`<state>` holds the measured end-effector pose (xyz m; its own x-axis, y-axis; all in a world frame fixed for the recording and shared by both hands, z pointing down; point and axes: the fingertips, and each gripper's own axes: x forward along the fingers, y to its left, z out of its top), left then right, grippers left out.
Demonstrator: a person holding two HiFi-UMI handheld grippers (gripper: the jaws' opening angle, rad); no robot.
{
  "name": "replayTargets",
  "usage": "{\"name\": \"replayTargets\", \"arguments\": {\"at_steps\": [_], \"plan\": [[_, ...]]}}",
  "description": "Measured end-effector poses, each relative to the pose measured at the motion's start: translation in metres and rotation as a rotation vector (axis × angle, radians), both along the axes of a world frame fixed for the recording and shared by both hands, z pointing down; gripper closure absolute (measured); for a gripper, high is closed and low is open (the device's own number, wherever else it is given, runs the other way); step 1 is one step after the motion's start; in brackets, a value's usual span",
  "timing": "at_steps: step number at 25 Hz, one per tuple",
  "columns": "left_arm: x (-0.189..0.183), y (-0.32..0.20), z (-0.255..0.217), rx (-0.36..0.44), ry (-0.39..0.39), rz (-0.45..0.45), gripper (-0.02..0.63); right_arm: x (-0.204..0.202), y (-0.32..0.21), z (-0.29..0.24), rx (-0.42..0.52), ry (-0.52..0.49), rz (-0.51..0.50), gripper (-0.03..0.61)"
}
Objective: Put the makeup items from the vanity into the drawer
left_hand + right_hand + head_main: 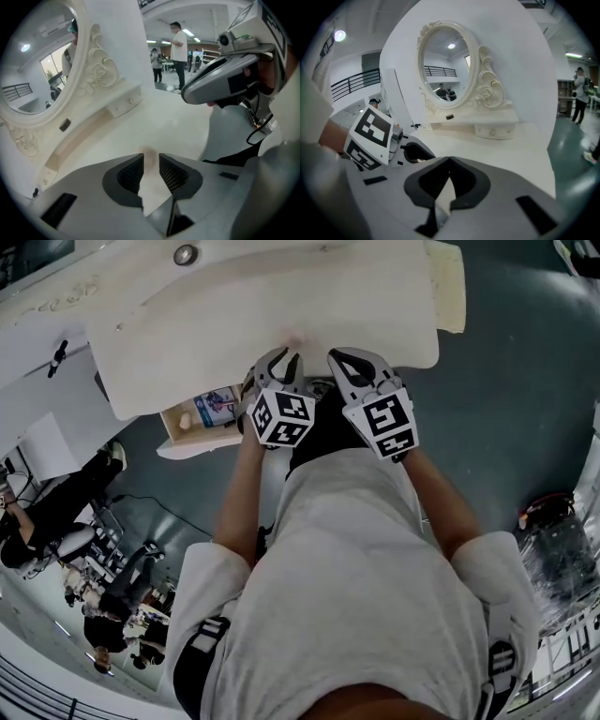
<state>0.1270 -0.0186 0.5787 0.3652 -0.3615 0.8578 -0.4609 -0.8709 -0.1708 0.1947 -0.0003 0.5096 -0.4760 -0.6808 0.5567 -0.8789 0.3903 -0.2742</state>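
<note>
My left tool (151, 161), part-open and empty, points at the small pale-pink makeup item (293, 338) on the cream vanity worktop (375, 296); right tool (449, 161) closed, empty; I must straddle the item squarely before closing.

Before you the vanity (281, 306) has a pale cream top. At its back an oval mirror (447, 65) stands above a low shelf (487, 123); a small dark item (450, 116) lies on this shelf.

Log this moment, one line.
left tool: open | right tool: shut, empty | white vanity top: under both tools | cream drawer: open
</note>
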Motion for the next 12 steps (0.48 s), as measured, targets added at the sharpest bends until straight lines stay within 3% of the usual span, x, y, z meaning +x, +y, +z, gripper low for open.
{"name": "replayTargets", "arguments": {"at_steps": [2, 12], "plan": [[-0.001, 0.000, 0.008, -0.032, -0.030, 0.026, 0.482, 0.005, -0.001, 0.000, -0.001, 0.003, 0.013, 0.565], [-0.003, -0.013, 0.030, -0.056, -0.102, 0.066, 0.434, 0.016, 0.000, 0.001, -0.012, 0.020, -0.003, 0.564]]}}
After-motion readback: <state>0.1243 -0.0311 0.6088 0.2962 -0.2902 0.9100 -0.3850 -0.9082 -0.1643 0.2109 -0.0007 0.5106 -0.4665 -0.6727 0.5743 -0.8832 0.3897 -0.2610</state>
